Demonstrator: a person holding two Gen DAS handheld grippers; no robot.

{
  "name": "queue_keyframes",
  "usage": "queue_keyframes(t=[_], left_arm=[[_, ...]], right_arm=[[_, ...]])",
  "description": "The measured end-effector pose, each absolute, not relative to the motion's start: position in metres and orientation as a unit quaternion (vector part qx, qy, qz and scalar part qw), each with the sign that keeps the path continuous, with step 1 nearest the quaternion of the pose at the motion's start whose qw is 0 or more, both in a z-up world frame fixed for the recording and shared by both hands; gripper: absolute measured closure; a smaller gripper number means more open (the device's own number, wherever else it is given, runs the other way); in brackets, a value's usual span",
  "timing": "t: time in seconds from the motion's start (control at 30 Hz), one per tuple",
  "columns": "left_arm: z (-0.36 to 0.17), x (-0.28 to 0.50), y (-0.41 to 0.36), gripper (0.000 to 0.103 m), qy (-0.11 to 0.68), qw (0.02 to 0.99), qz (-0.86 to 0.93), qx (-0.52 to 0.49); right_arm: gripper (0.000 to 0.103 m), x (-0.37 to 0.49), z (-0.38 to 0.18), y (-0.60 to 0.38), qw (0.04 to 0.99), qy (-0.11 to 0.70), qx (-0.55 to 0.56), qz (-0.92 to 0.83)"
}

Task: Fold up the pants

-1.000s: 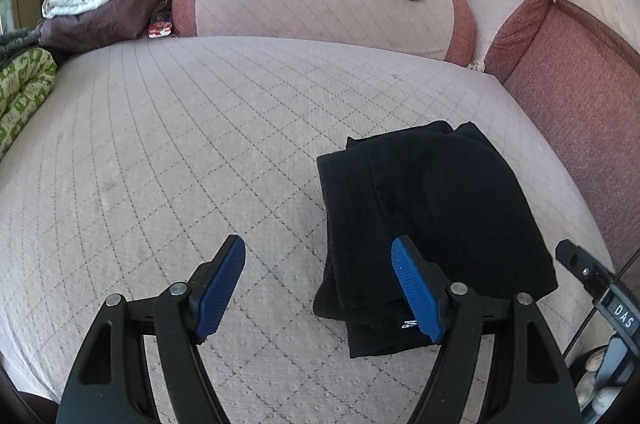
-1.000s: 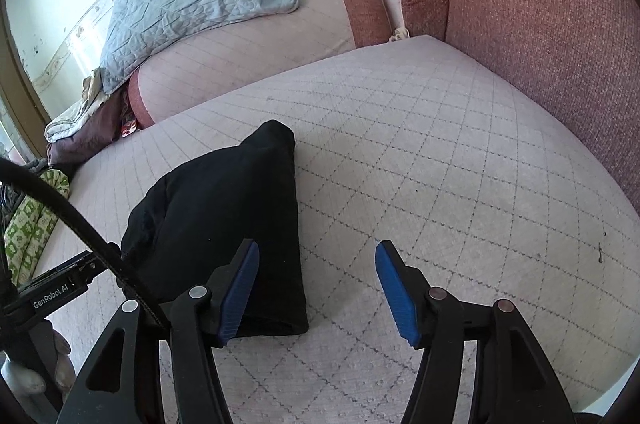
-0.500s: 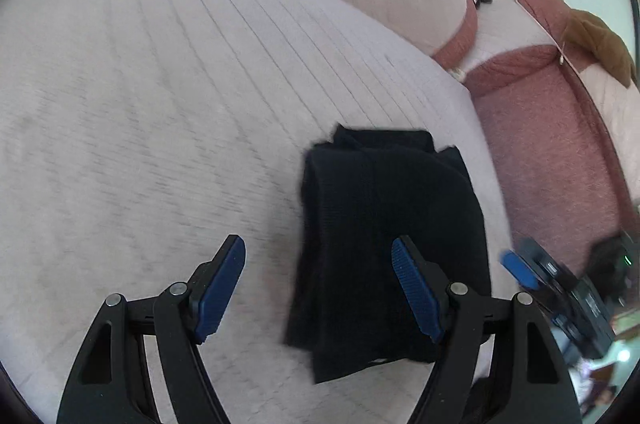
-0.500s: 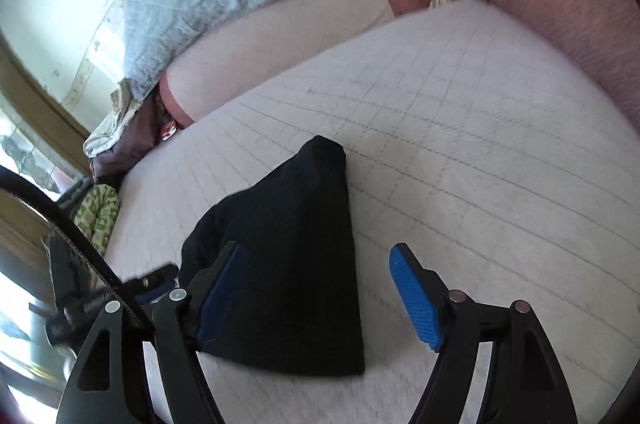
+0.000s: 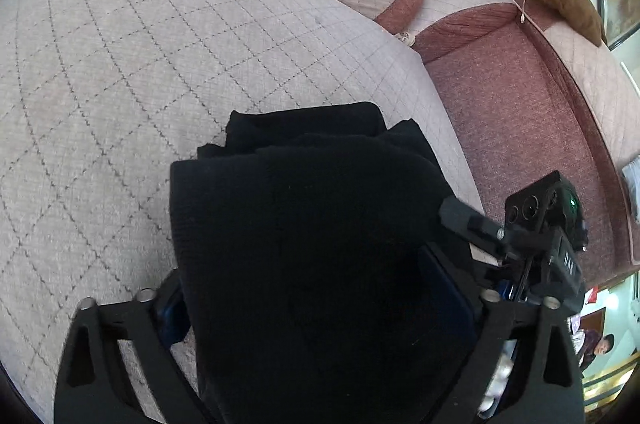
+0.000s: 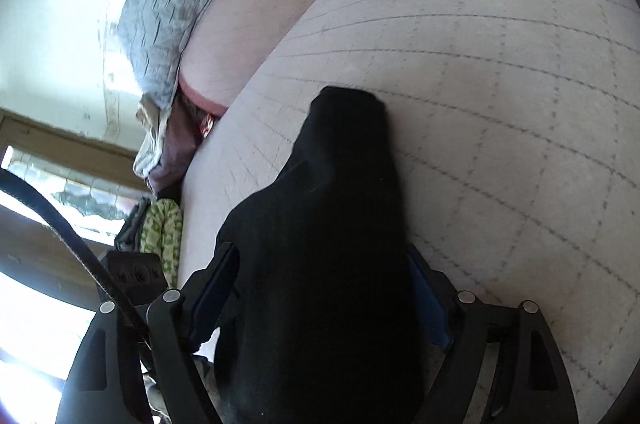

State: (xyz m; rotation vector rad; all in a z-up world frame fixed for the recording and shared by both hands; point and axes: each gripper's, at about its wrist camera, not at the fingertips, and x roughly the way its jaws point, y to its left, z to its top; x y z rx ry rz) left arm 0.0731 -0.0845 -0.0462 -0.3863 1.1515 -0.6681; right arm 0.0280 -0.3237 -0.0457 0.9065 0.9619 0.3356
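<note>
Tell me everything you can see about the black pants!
The black pants look like soft, matte knit cloth, folded into a thick bundle with stacked layers showing at the far end. They rest on the quilted pinkish cushion. The near end sits between the blue-padded fingers of the left gripper and the right gripper; both straddle it, but whether they are squeezing is unclear.

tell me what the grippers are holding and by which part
Both straddle the near end of the folded black fabric pants: left gripper, right gripper. Whether either actually clamps it cannot be told.
</note>
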Motion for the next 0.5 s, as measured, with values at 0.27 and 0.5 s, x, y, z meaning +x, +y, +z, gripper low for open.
queue_keyframes(t=[0.27, 0.5], left_arm=[[-0.029, 0.074, -0.067, 0.052, 0.527, 0.756, -0.311, -0.232], [-0.005, 0.073, -0.045, 0.052, 0.496, 0.779, -0.297, -0.243]], right_arm=[[0.044, 0.017, -0.014, -0.296, 0.812, 0.428, 0.363, 0.159], [0.047, 0.03, 0.023, -0.269, 0.821, 0.413, 0.349, 0.185]])
